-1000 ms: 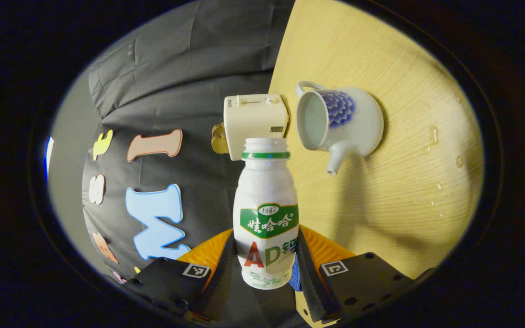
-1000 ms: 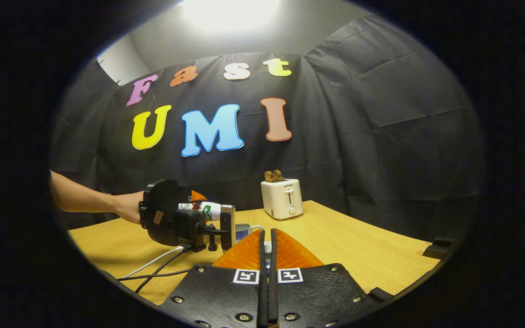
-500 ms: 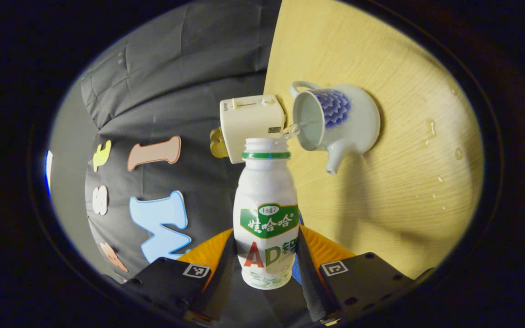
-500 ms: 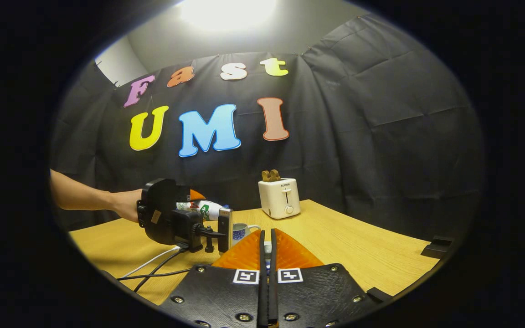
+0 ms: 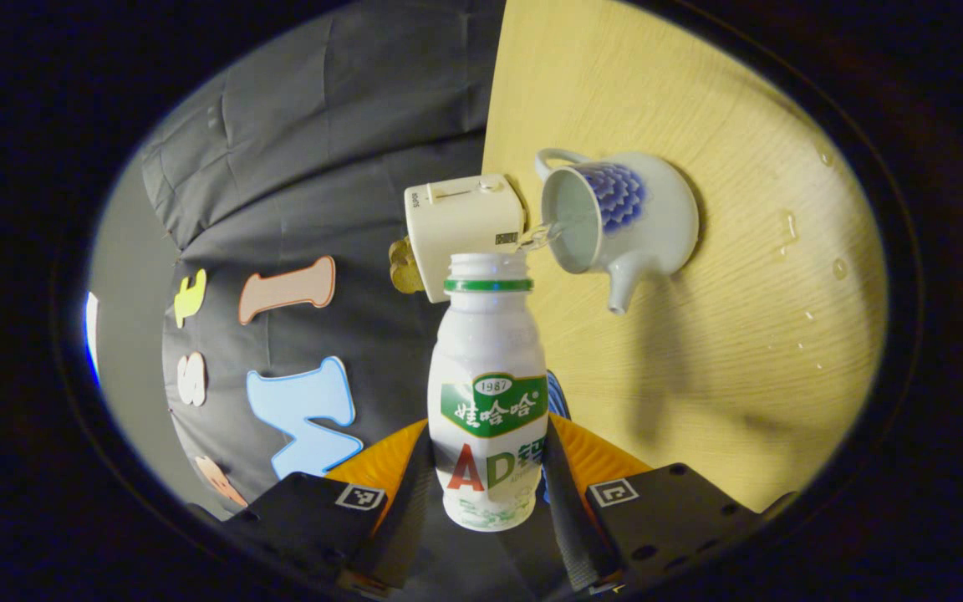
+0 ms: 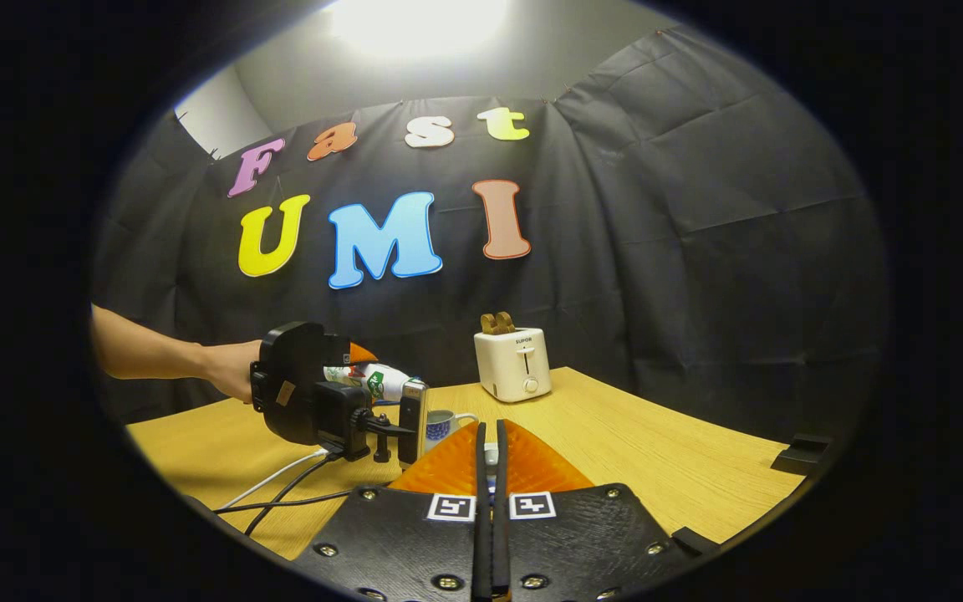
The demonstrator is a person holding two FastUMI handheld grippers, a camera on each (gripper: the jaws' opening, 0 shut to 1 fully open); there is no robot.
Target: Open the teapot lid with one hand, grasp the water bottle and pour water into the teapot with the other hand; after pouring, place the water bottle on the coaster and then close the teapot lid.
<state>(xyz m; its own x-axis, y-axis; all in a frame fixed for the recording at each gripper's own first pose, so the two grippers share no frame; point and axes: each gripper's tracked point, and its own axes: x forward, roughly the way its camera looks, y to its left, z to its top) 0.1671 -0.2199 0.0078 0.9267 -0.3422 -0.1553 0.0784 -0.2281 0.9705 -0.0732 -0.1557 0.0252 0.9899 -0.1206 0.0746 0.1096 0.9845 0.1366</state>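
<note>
1. Where the left claw (image 5: 488, 477) clamps it by both fingers, water bottle (image 5: 488, 393): white plastic, cylindrical, green neck ring, uncapped; long axis tipped nearly level, mouth toward teapot.
2. Teapot (image 5: 628, 219): glazed white ceramic, round-bellied, blue floral motif, looped handle, short spout; lidless, on tabletop (image 5: 699, 351), just beyond the bottle mouth; thin clear stream enters the opening.
3. Tabletop: pale wood grain, scattered droplets.
4. Right claw (image 6: 490, 468): fingers closed together; small pale object (image 6: 491, 454) between them, identity unclear.
5. Toaster (image 6: 513, 364): cream, boxy.
</note>
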